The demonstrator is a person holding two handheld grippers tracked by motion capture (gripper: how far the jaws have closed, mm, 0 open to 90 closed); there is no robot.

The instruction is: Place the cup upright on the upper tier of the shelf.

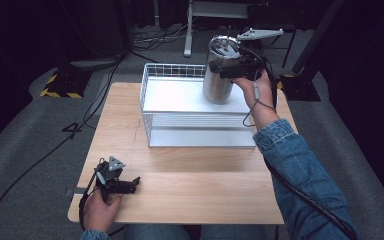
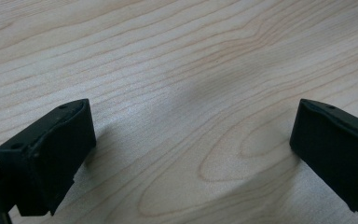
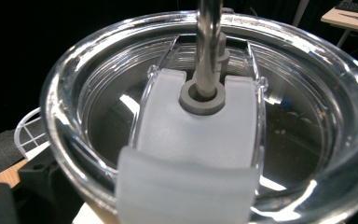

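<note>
A steel tumbler (image 1: 220,75) is held upright by the right gripper (image 1: 230,69), whose jaws are clamped on the cup's upper wall just under the rim. The tumbler stands at the far right of a white wire basket (image 1: 152,120), its base at the level of the white panel that forms the basket's top; whether the base rests on that panel or hangs just above it cannot be told. The right forearm, in a denim sleeve (image 1: 300,170), is stretched forward from the near right of the basket, and the hand is wrapped round the gripper body beside the cup, with the wrist bent upward.

In the right gripper view, the tumbler's clear lid (image 3: 98,74) is seen from close above, with a frosted slider (image 3: 186,140) across it and a metal straw (image 3: 209,42) rising through a grey ring in the slider. A corner of the basket is seen at the left of that view, below the lid.

The left gripper (image 1: 130,185) is rested on the wooden table (image 1: 205,190), well in front of the basket's near left corner, with the left hand closed round its rear. Its jaws are spread wide and nothing is held between them; bare wood grain is seen in the gap.
</note>
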